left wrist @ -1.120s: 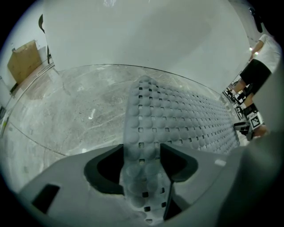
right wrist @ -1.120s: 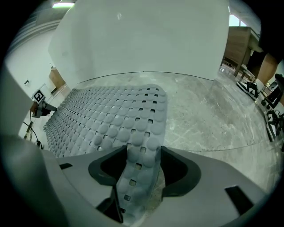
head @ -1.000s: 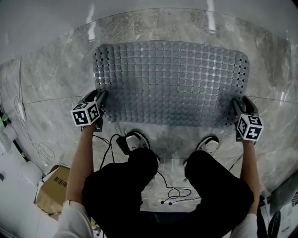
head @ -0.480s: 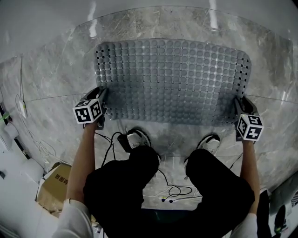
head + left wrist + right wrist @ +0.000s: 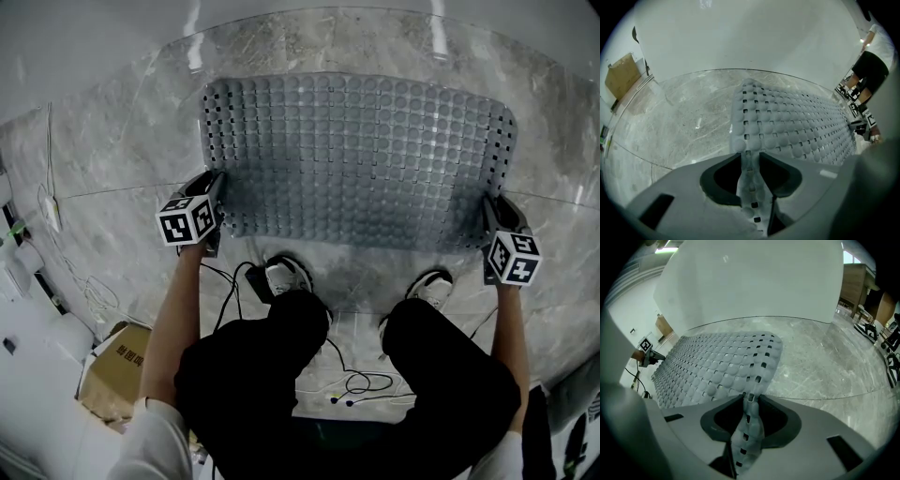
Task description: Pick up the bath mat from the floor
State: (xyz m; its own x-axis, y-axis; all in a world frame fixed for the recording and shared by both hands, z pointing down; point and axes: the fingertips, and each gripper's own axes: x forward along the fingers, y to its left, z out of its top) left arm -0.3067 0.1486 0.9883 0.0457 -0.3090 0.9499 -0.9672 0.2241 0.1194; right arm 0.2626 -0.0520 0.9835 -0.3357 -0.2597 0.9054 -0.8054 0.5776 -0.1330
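Whole bath mat (image 5: 356,159): head view only

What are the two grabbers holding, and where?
Both hold the grey bath mat. The left gripper pinches its near left corner, the right gripper its near right corner; both sets of jaws are closing on the mat's edge.

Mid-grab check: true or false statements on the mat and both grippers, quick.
The grey perforated rubber bath mat is rolled up. False: it lies spread on the marble floor.
The left gripper is empty. False: the mat's edge is between its closing jaws.
The mat's other edge is between the right gripper's jaws. True; they are closing on it.
A brown cardboard box stands on the mat. False: it stands beside the person's left arm.
The white shoes stand off the mat. True.
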